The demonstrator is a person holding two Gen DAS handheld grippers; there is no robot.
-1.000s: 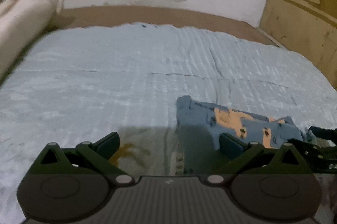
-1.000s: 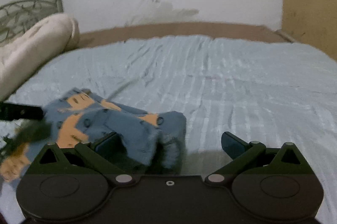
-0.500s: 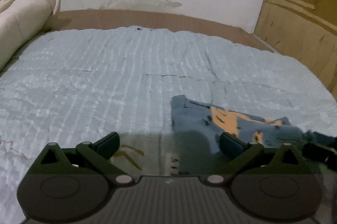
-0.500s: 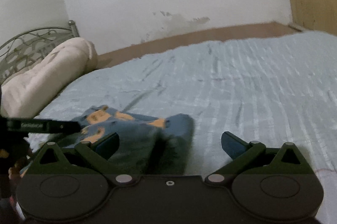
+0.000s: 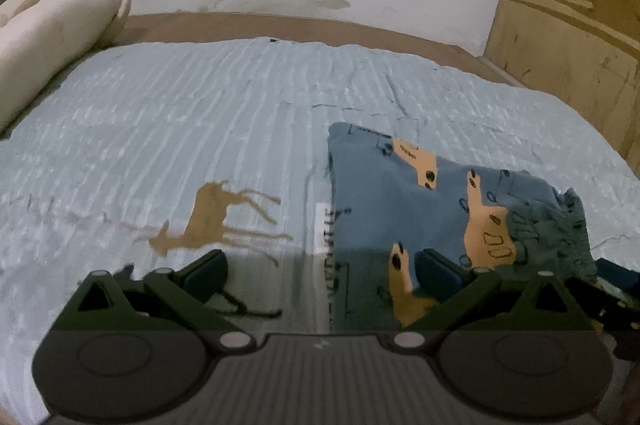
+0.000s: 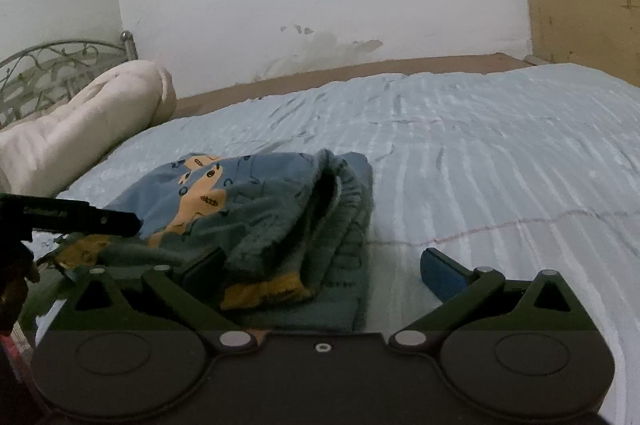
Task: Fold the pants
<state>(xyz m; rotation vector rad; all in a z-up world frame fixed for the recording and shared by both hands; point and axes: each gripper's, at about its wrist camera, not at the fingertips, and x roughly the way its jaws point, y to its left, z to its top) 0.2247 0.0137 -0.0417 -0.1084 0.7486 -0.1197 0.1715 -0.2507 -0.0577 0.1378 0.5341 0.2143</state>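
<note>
The pants (image 5: 448,213) are blue with orange animal prints and lie folded into a compact bundle on the light blue bed cover. In the right wrist view the pants (image 6: 260,209) sit just ahead with the waistband opening toward me. My left gripper (image 5: 320,273) is open and empty, its right finger over the bundle's near edge. My right gripper (image 6: 320,265) is open and empty, its left finger against the bundle's near side. The left gripper's body (image 6: 68,215) shows at the left of the right wrist view.
A rolled cream blanket (image 5: 52,29) lies at the bed's left end by a metal bed frame (image 6: 52,73). A brown deer print (image 5: 212,221) marks the bed cover (image 5: 200,105). A white wall and a wooden panel (image 5: 568,25) stand behind.
Both grippers have pulled back and tilted, leaving the pants lying on the bed. The deer print has come into the left wrist view. Jaws stayed open.
</note>
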